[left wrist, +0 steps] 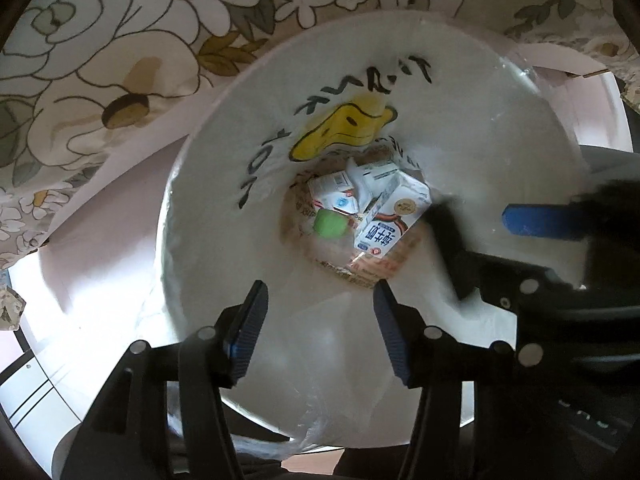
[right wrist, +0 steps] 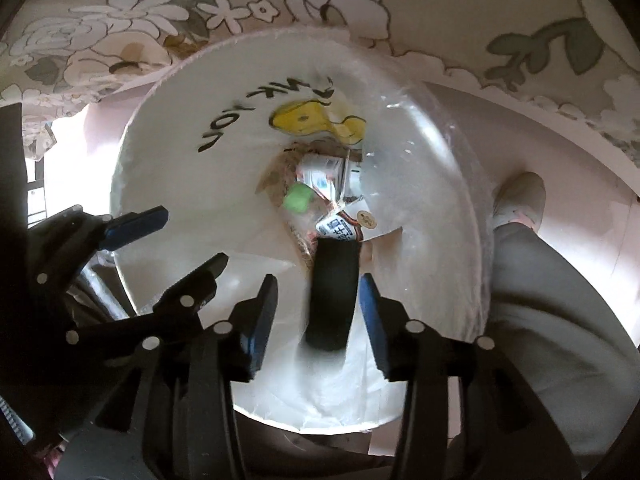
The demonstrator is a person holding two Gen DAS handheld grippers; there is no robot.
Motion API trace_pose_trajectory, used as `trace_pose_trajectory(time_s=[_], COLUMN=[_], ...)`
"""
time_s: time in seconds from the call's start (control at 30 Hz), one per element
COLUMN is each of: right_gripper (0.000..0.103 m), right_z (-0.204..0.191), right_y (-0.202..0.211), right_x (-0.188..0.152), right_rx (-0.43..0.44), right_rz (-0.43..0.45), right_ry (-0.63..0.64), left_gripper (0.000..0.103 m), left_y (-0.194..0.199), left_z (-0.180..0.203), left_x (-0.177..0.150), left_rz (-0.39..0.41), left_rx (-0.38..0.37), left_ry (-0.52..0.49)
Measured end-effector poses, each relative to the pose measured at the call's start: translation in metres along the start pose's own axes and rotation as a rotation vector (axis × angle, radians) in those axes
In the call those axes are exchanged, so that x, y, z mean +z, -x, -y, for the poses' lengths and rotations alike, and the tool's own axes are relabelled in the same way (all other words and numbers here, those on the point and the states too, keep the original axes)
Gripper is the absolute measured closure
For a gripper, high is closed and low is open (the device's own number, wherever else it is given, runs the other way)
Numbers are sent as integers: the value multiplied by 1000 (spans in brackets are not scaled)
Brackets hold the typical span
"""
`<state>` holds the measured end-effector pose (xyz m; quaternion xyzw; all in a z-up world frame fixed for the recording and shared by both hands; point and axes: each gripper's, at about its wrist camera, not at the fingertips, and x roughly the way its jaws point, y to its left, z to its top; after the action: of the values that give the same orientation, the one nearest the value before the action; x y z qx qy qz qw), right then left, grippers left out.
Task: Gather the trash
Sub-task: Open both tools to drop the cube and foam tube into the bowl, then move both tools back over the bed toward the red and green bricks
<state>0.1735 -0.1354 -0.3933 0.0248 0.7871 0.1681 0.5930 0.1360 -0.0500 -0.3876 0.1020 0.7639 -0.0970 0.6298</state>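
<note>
Jaws of the left gripper (left wrist: 320, 332) stand partly apart over the mouth of the white trash bin (left wrist: 208, 184), and nothing shows between its blue pads. The right gripper (right wrist: 318, 320) is likewise part open; a dark, blurred oblong object (right wrist: 332, 292) sits in the gap between its fingers, but it touches neither pad that I can see, so it looks released or dropping rather than held. What that object is I cannot tell.

Further down, the bin's bottom already holds trash: a milk carton (left wrist: 394, 216) lying tilted, a second smaller carton (left wrist: 336, 196) beside it, a green cap-like piece (left wrist: 329, 225), and printed wrapper paper underneath. The bin's inner wall carries a yellow duck drawing (left wrist: 344, 128) with black lettering. Around the bin lies a floral cloth (left wrist: 100, 40), and a person's trouser leg and shoe (right wrist: 520, 196) stand just beside it.

Judging from this, several pieces are collected and the dark one is going in; whether more trash remains outside is not shown.
</note>
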Motion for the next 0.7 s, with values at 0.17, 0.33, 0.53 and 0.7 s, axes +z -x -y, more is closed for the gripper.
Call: trace_pose_trajectory(time_s=[0.17,0.33,0.53,0.7], right_gripper=[58,58,59,59], right_z=[-1,-5,-14,-23], right_y=[8,21,48,95], right_x=[-1,-5,-17,-37], right_rx=[-5,-11,-17,-46], right_rz=[13,29,76,176], right_ry=[9,25,66,147], left_gripper=[46,46,46,46], left_y=[5,14,39,75], left_z=[0,1,4,2], left_x=[0,-4,-13,-26], left_rz=[8,24,74,150], left_rx=[4,11,33,31], left_ry=[-5,-9,-31,-42])
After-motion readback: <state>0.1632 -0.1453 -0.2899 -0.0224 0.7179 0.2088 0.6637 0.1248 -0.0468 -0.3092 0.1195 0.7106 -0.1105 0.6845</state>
